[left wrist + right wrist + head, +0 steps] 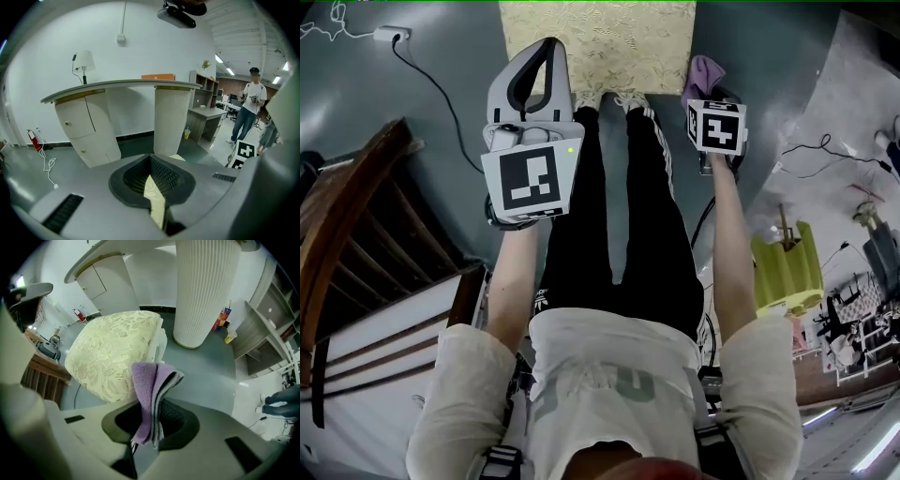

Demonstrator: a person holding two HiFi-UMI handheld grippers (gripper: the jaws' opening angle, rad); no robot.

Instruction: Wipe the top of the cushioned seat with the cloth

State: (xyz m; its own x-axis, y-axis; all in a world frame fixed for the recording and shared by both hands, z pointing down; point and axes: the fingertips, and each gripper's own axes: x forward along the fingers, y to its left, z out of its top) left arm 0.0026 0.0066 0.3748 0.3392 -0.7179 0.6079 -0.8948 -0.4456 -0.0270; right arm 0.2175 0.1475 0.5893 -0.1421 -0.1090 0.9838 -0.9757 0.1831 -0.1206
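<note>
Right gripper view shows the right gripper (pixel 151 420) clamped on the folded purple cloth (pixel 146 390), held near the right corner of the cushioned seat (pixel 110 350) without touching it. The left gripper (pixel 152 183) is closed and empty. The wiping seems not begun; the next move is to lower the cloth flat onto the top.

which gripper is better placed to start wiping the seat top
Right. The right gripper is shut on the purple cloth, with the cushioned seat just ahead of it. The left gripper is shut and holds nothing to wipe with.

Wooden chair (pixel 352 220), ribbed column (pixel 205 289), lime stool (pixel 787 270)
</note>
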